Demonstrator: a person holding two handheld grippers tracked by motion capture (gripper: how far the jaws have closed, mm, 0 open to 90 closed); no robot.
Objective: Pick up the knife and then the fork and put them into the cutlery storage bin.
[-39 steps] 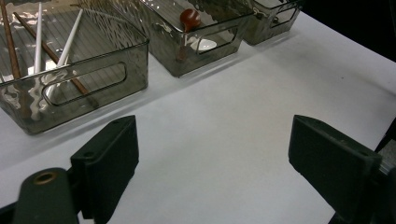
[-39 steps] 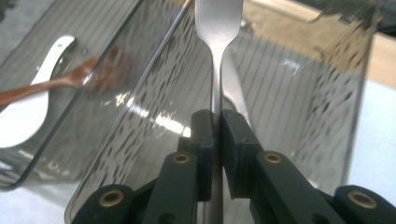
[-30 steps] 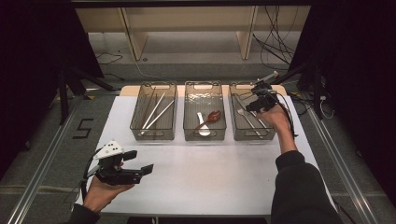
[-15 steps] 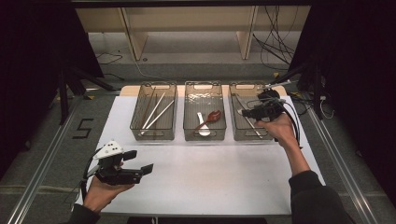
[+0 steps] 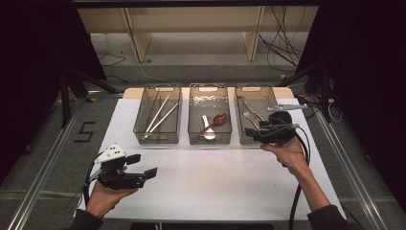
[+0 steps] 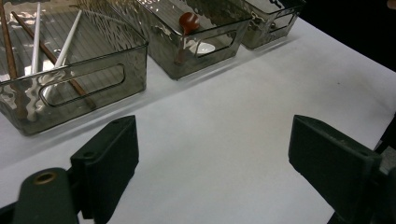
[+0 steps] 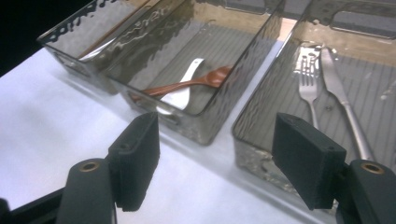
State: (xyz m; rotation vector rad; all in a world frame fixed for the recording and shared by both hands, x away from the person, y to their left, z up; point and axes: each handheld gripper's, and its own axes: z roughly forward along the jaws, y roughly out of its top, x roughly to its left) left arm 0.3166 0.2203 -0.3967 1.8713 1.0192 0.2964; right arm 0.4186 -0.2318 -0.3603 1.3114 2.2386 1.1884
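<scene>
Fork (image 7: 307, 79) lies binned just beyond right claw (image 7: 217, 158).

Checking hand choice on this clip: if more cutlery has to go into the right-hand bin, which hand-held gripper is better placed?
Probably the right hand-held gripper: its jaws are open and empty at the near wall of the right-hand bin holding the fork. The left hand-held gripper sits far off near the table's front left.

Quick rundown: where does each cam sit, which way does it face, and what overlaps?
High view: above the person's side, facing forward and down on the table; forearms, hands, left tongs, right tongs.
Left gripper view: on the left tongs, low over the table, facing the bins.
Right gripper view: on the right tongs, facing the fork bin.
Shared: red spoon.
</scene>
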